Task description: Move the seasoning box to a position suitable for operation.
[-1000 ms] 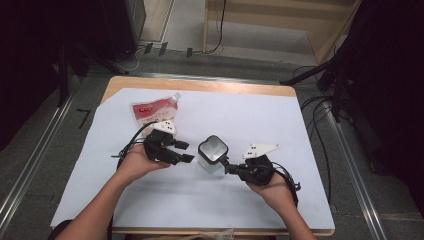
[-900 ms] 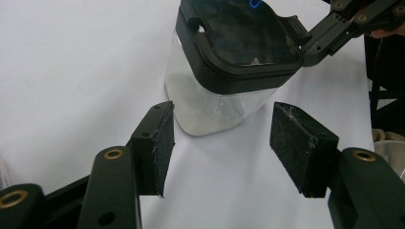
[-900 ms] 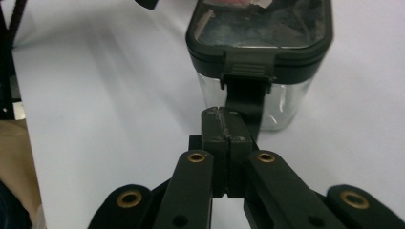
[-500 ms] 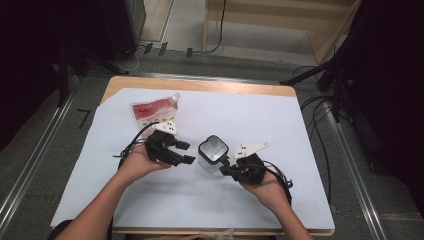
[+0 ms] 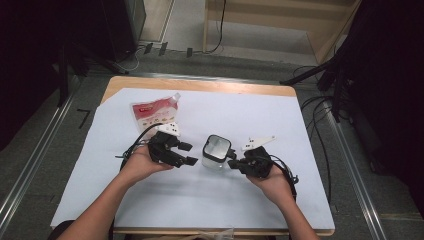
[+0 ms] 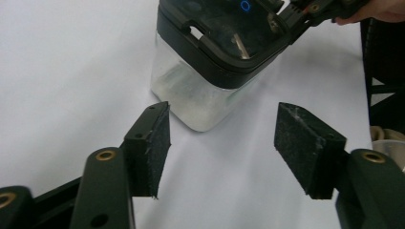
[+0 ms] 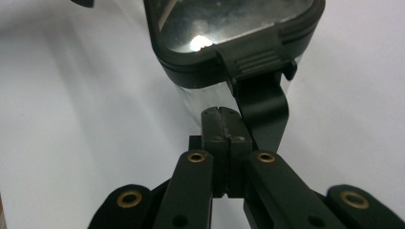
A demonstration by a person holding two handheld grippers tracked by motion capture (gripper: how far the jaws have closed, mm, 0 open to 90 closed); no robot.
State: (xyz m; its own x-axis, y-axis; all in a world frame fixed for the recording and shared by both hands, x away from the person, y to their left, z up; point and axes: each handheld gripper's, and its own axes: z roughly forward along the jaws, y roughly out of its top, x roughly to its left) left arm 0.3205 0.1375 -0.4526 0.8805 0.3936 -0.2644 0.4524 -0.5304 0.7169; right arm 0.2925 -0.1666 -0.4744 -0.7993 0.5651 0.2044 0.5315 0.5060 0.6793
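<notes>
Container [image 5: 217,151], a small clear square-walled box with a black latched lid, stands upright on the white-covered counter [image 5: 300,150] between the two hands. It sits just ahead of the left tongs [image 6: 222,143], whose pads are spread with nothing between them, one corner of the box pointing into the gap. The right tongs [image 7: 223,125] are pressed together right at the lid's latch tab [image 7: 260,59] on the opposite side (whether they touch it is hard to tell). A red-and-white pouch [image 5: 154,112] lies well apart, farther back on the person's left.
</notes>
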